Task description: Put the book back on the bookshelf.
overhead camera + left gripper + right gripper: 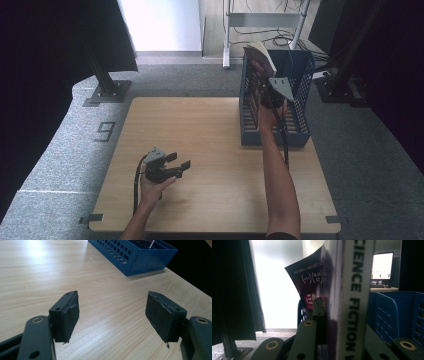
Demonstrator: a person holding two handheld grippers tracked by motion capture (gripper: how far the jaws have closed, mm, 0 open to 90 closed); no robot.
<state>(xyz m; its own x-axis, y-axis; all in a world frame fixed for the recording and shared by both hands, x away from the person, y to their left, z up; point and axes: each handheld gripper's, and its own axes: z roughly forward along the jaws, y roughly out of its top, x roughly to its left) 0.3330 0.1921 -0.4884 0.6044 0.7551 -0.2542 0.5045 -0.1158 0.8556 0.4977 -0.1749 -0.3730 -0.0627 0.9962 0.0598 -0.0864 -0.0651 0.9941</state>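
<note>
The pale wooden table (pixel 210 150) lay mostly bare, its wide left and near stretches free of anything but the left gripper (pixel 177 162), which the left hand (pixel 152 187) held low over the boards toward the near left. A grey speckled carpet (pixel 65 145) bordered the table on every side, and a black metal post on a base plate (pixel 107 87) stood off the far left corner.

The blue perforated plastic file rack (pixel 299 102) sat at the far right edge of the table, its far end reaching past the tabletop's back edge. In the left gripper view the rack (pixel 135 255) stood well apart from that gripper (pixel 112 312), whose two black padded jaws were spread wide with only bare wood between them.

The right hand (pixel 267 117) reached into the rack with the right gripper (pixel 265 95), which was clamped on a dark-covered paperback book with a pale spine (pixel 260 60). The book stood upright in the rack's left-hand compartment, its top rising above the rim and its front cover curling away at the top. In the right gripper view the book (pixel 353 302) ran up between the jaws, spine toward the camera, the left jaw pressed flat against its dark cover; blue dividers (pixel 387 312) stood just beside it on the right.
</note>
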